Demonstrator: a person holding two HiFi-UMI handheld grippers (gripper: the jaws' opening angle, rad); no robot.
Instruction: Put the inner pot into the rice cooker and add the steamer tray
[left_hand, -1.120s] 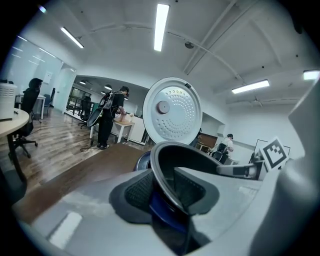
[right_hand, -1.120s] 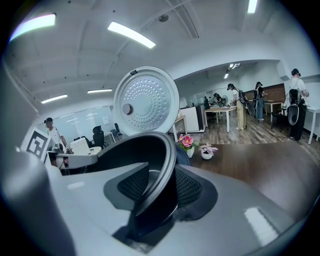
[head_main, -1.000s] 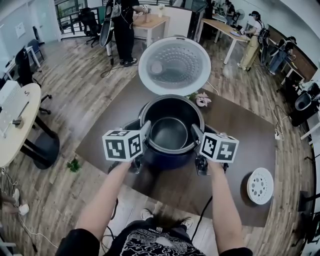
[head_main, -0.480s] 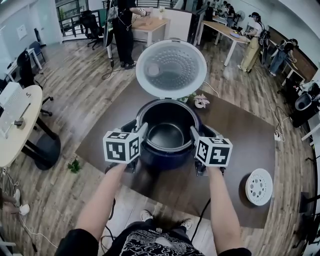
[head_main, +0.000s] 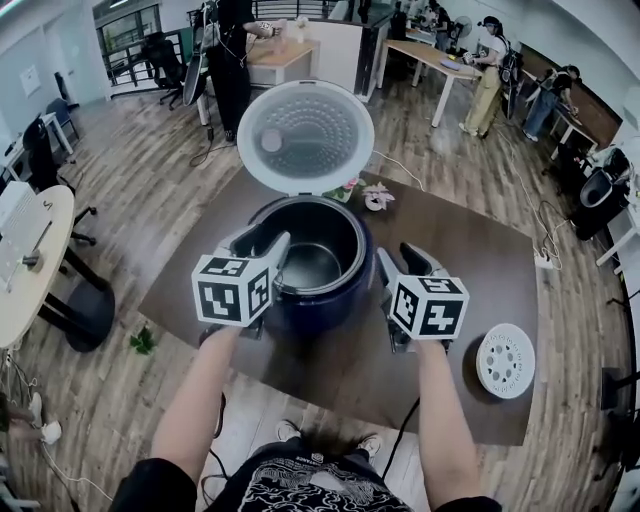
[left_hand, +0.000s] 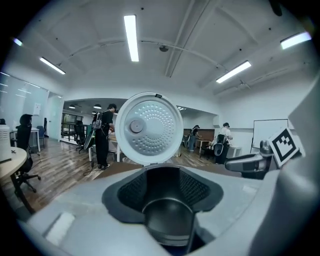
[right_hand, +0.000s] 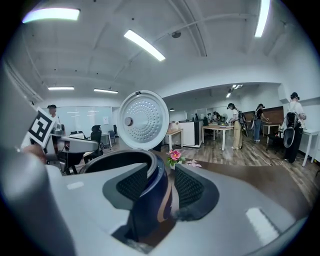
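Inner pot (head_main: 312, 268), round dark metal, sits in glossy blue cooker (head_main: 335, 305); left tongs (left_hand: 162, 175), right tongs (right_hand: 162, 182) spread.

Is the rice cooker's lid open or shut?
Open. The lid stands upright behind the rice cooker, dotted underside facing the person; the inner pot shows inside.

Rice cooker (head_main: 332, 305) is deep navy, inner pot (head_main: 310, 268) dark grey metal. The open lid (head_main: 305, 135) is silvery white with rings of tiny dots. Steamer tray (head_main: 505, 360) is white, speckled with holes. Table (head_main: 470, 250) is dark brown. Left gripper (head_main: 262, 245) and right gripper (head_main: 400, 262) are pale grey, with cubes in black-and-white squares. Flowers (right_hand: 175, 155) are pink.
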